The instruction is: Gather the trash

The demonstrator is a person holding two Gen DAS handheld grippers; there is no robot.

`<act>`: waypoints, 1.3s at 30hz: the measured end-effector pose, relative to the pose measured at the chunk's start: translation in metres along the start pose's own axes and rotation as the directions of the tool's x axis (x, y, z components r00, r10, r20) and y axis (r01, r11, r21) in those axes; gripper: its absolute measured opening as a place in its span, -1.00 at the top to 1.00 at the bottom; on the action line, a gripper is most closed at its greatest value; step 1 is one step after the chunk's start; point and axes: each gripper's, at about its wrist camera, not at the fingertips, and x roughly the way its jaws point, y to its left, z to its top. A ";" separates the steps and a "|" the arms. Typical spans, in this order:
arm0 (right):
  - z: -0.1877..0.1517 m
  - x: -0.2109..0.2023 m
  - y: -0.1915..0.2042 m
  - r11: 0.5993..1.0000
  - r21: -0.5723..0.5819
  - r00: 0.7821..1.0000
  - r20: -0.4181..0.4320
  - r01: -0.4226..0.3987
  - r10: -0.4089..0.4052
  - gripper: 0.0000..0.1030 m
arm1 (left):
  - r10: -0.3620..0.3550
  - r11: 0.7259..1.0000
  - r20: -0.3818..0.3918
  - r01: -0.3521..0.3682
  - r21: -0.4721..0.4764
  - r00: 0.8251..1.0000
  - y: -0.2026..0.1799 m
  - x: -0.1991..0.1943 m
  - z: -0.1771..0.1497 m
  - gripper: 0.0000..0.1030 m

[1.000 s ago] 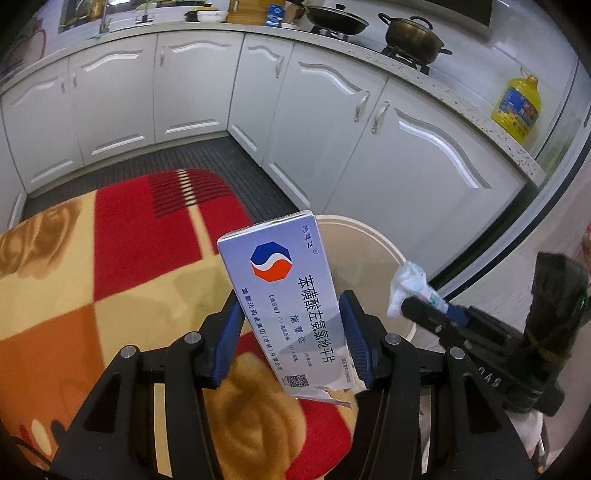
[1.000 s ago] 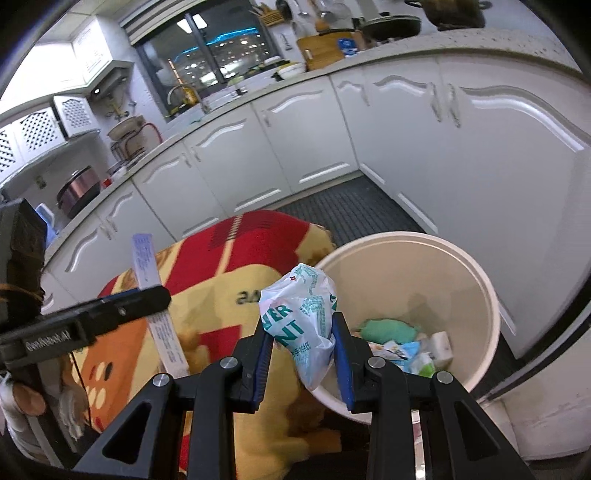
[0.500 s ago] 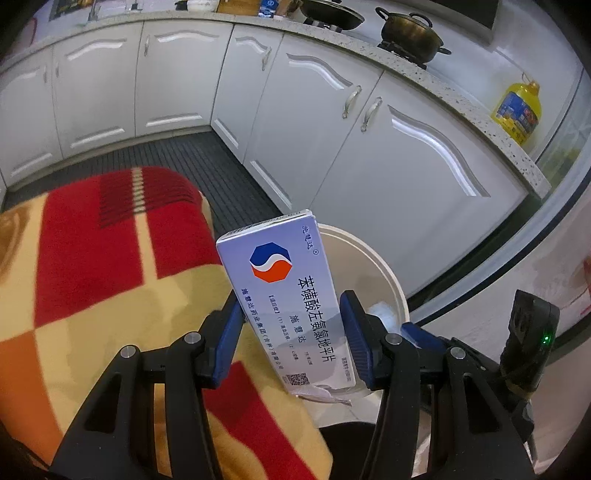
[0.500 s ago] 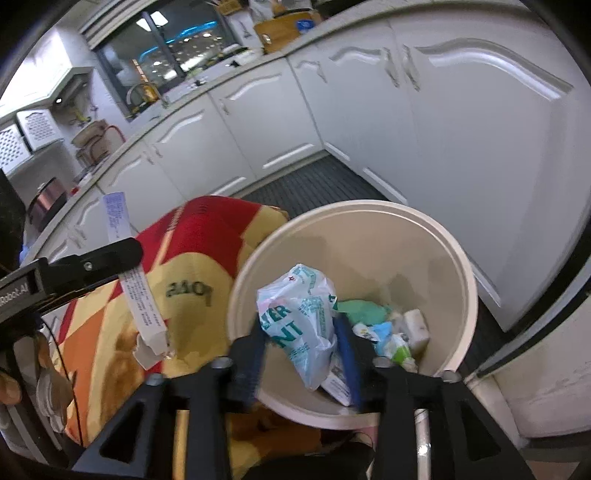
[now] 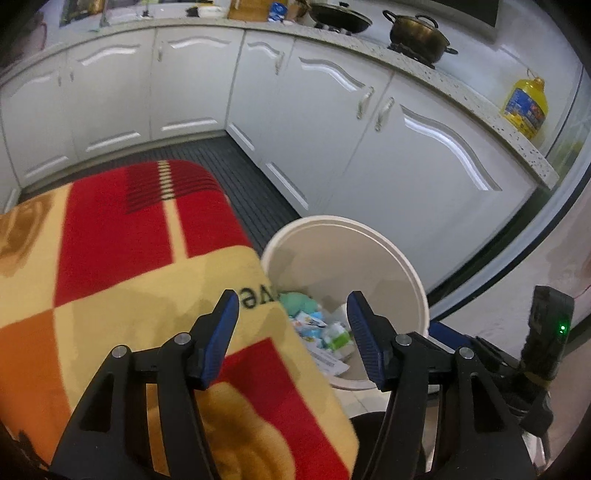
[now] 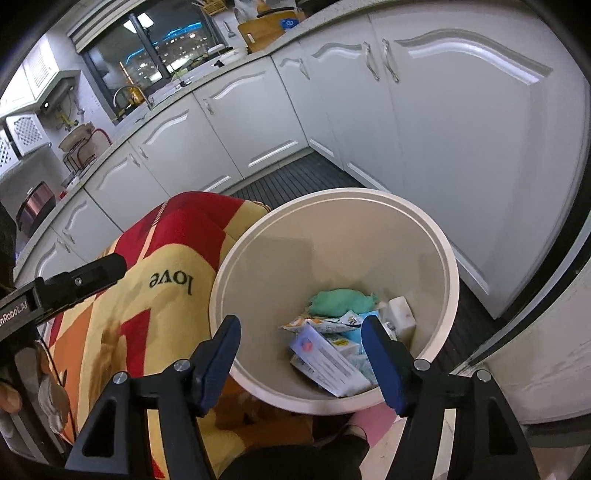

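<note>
A cream round bin [image 6: 448, 258] stands on the floor beside the blanket-covered table; its rim [image 5: 417, 280] also shows in the left wrist view. Inside lie a green wad [image 6: 340, 301], a pale blue medicine box [image 6: 325, 360] and several small wrappers [image 5: 314, 326]. My left gripper [image 5: 291, 315] hangs over the blanket's edge and the bin, its jaws opening with nothing between them. My right gripper [image 6: 301, 341] hovers above the bin's near rim, jaws opening and empty. The left gripper's finger [image 6: 85, 277] reaches in from the left of the right wrist view.
A red, yellow and orange blanket [image 5: 122, 258] printed "love" covers the table left of the bin. White kitchen cabinets [image 5: 317, 110] wrap around behind, with pots [image 5: 417, 31] and a yellow oil bottle [image 5: 524, 107] on the counter. A dark ribbed mat [image 6: 295, 177] covers the floor.
The left gripper has let go of the blue-and-white medicine box and the right gripper has let go of the plastic bag. Both jaws have widened, both hands have sunk, and the box now lies in the bin.
</note>
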 end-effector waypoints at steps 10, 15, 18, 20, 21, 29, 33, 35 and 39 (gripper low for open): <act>-0.006 -0.030 0.031 0.998 -0.041 0.995 0.088 0.055 -0.051 -0.37 | 0.167 0.984 0.106 -0.173 0.051 0.980 0.001 -0.038 -0.023 -0.16; -0.010 -0.054 0.048 0.995 -0.058 0.987 0.145 0.080 -0.071 -0.38 | 0.183 0.974 0.167 -0.201 0.100 0.969 -0.007 -0.063 -0.037 -0.16; -0.014 -0.072 0.058 0.992 -0.067 0.977 0.192 0.106 -0.091 -0.41 | 0.163 0.979 0.182 -0.182 0.092 0.970 -0.007 -0.076 -0.043 -0.16; -0.017 -0.085 0.065 0.991 -0.074 0.971 0.221 0.111 -0.092 -0.44 | 0.163 0.979 0.197 -0.183 0.087 0.967 -0.007 -0.084 -0.046 -0.16; -0.018 -0.089 0.068 0.990 -0.078 0.969 0.229 0.113 -0.093 -0.44 | 0.165 0.979 0.210 -0.186 0.084 0.964 -0.006 -0.090 -0.048 -0.16; -0.026 -0.123 0.092 0.977 -0.107 0.938 0.317 0.183 -0.141 -0.56 | 0.148 0.982 0.284 -0.175 0.072 0.947 -0.008 -0.128 -0.057 -0.16; -0.029 -0.137 0.098 0.972 -0.092 0.919 0.355 0.218 -0.173 -0.58 | 0.143 0.983 0.309 -0.172 0.069 0.940 -0.009 -0.139 -0.060 -0.16; -0.029 -0.143 0.099 0.971 -0.084 0.913 0.367 0.223 -0.178 -0.58 | 0.139 0.983 0.314 -0.169 0.070 0.939 -0.010 -0.142 -0.061 -0.16; -0.033 -0.150 0.100 0.969 -0.075 0.900 0.392 0.235 -0.189 -0.58 | 0.134 0.984 0.325 -0.165 0.070 0.936 -0.011 -0.145 -0.064 -0.16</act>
